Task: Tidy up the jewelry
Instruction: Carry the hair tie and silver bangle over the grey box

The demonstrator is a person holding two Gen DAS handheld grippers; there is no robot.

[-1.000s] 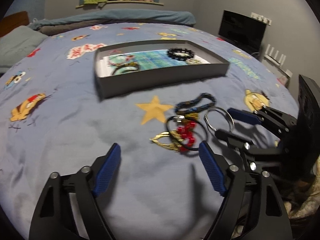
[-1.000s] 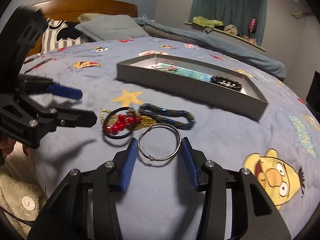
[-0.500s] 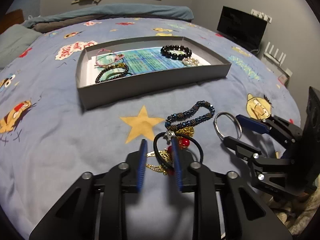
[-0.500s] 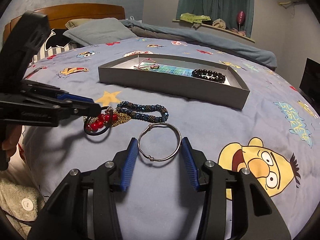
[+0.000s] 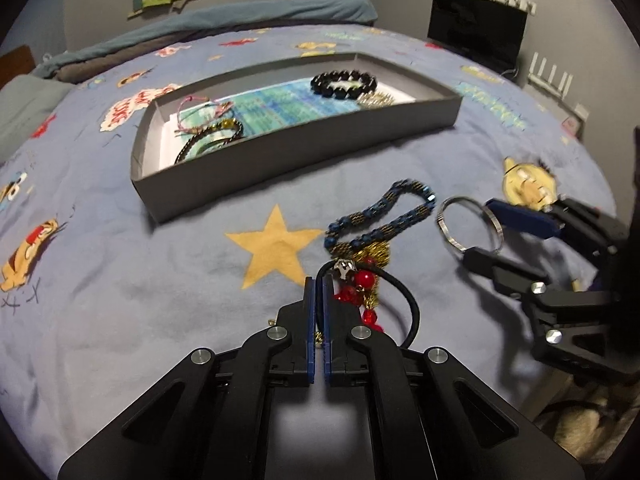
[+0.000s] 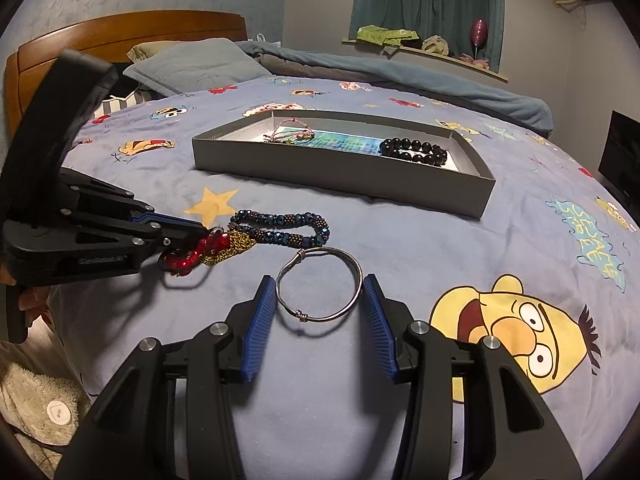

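On the blue cartoon bedspread, my left gripper (image 5: 319, 280) is shut on a black cord bracelet (image 5: 412, 304) strung with red beads (image 5: 362, 280); the cord runs between its pads. The right wrist view shows that left gripper (image 6: 200, 228) beside the red beads (image 6: 188, 258). A gold chain (image 5: 372, 254) and a blue beaded bracelet (image 5: 394, 224) lie tangled just beyond. My right gripper (image 6: 318, 280) is shut on a silver bangle (image 6: 302, 315), one pad on each side. The grey box (image 5: 300, 152) farther back holds a black bead bracelet (image 5: 344, 82) and other bracelets.
A dark screen (image 5: 476, 28) stands past the bed's far right edge. A pillow (image 6: 192, 64) and a wooden headboard (image 6: 120, 36) lie at the far left. A person's hand (image 6: 28, 300) grips the left tool near the bed's edge.
My left gripper moved in over the black cord bracelet and closed from wide open to shut on its cord. The right gripper kept the silver bangle between its pads.
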